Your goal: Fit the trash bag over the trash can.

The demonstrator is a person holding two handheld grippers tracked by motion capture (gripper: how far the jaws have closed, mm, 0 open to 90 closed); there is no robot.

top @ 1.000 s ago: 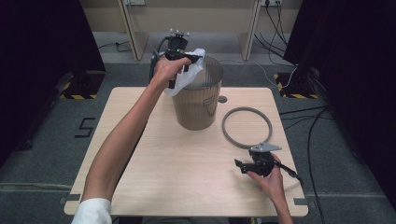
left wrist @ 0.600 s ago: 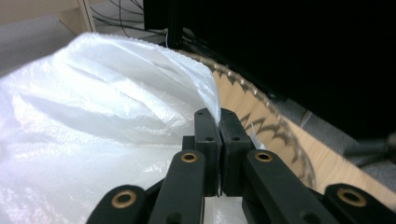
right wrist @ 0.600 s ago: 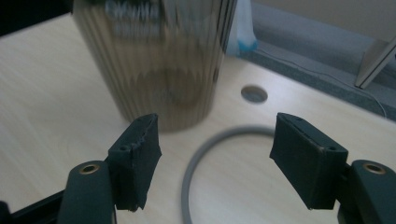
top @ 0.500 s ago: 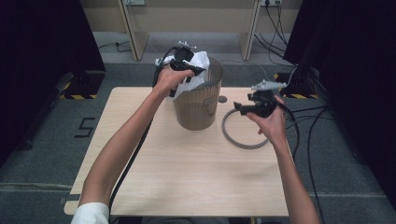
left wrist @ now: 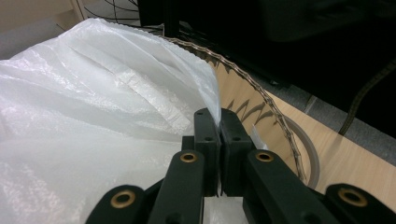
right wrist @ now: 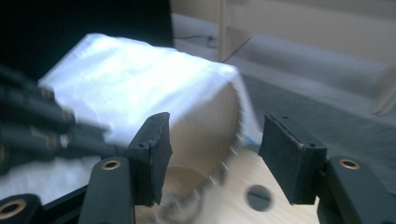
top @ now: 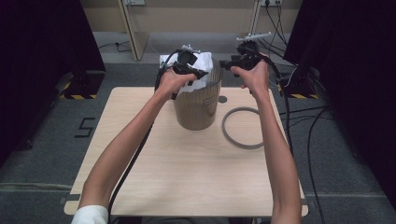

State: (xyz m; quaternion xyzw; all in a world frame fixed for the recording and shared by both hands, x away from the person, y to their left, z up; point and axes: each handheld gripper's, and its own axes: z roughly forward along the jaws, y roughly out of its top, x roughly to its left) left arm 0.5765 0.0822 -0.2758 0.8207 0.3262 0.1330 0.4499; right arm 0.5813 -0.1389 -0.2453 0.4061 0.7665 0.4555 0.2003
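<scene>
A brown cylindrical bin [top: 196, 105] stands at the table's far middle, with a white plastic bag [top: 200, 70] draped over its top. My left gripper [top: 201, 73] is at the bin's rim, shut on the bag's edge [left wrist: 217, 122]; the bag [left wrist: 93, 93] spreads to its left and the toothed bin rim [left wrist: 261, 95] curves past on the right. My right gripper [top: 224, 63] hovers open just right of the bin top. In the right gripper view its gripper [right wrist: 215, 144] frames the bin [right wrist: 205, 130] and bag [right wrist: 140, 79], touching neither.
A grey ring [top: 243, 128] lies flat on the wooden table [top: 187, 177] right of the bin. A small round hole [top: 222, 99] sits in the tabletop near it. Cables and shelving legs lie on the floor beyond the far edge.
My right gripper rose from the table's near right to the bin's top right. The left gripper stayed at the rim holding the bag.
</scene>
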